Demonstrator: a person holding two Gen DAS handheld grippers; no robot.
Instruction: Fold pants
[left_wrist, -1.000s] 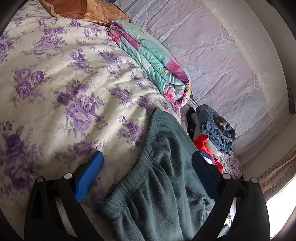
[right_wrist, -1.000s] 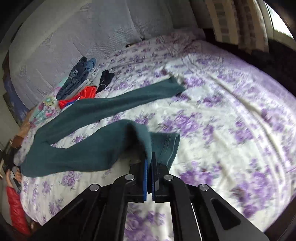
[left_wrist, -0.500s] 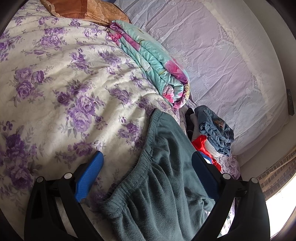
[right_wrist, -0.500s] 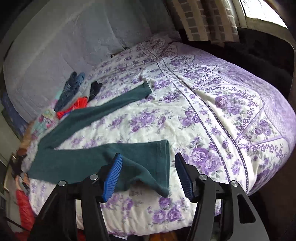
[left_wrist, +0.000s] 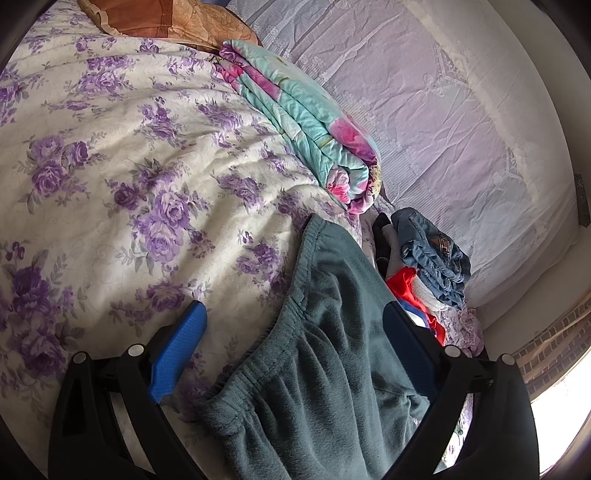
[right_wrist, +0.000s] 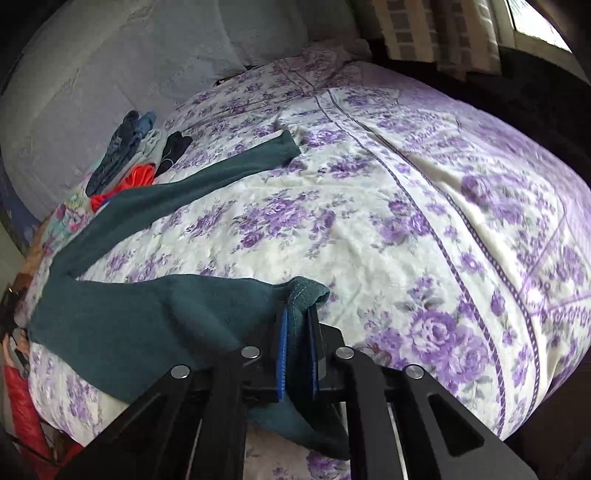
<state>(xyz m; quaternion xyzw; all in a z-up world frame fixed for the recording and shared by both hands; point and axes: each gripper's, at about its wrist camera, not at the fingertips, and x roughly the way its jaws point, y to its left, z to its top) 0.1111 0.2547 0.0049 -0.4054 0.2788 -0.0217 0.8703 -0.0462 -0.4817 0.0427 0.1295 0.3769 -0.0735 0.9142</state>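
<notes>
Between the closed blue pads of the right gripper (right_wrist: 297, 349) sits the near leg cuff of the teal fleece pants (right_wrist: 147, 314), spread on the purple-flowered bedspread (right_wrist: 406, 221). The left gripper (left_wrist: 291, 354) gapes wide around the waistband, holding nothing. Judged the first lengthwise fold; next, carrying that cuff across onto the far leg.

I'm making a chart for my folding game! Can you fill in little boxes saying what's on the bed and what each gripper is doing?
surface: purple-flowered white bedspread
garment: dark teal fleece pants, legs spread apart
left gripper: open, waistband between its fingers
right gripper: shut on the near leg's cuff
far leg: lying flat
pile beside pants: folded blue denim jeans, red cloth
also: folded turquoise-and-pink floral quilt
</notes>
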